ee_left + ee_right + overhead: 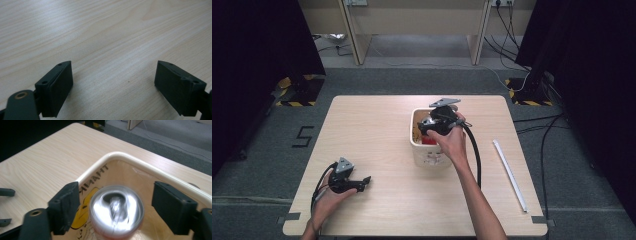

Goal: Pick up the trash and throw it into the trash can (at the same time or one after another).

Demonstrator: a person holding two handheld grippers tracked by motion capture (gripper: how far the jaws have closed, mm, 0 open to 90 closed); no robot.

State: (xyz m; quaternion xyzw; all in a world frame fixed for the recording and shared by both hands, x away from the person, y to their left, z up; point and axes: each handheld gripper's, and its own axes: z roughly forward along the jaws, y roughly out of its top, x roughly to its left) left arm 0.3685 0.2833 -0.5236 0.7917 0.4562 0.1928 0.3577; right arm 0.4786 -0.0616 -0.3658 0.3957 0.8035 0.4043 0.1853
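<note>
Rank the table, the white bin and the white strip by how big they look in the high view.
1. table
2. white bin
3. white strip: longer than the bin, yet far thinner, so it covers less.

Left gripper (113, 82) spread wide, pale wooden table (105, 37) beneath, seemingly hovering just above it

Silver-topped red can (116, 213) in a cream bin (418, 145), yellow-and-black print inside; pale wood-grain table (377, 125); black-jawed hand-held grippers.

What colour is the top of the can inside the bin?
Silvery metal top of the can, blurred, clearest in the right gripper view.
</note>
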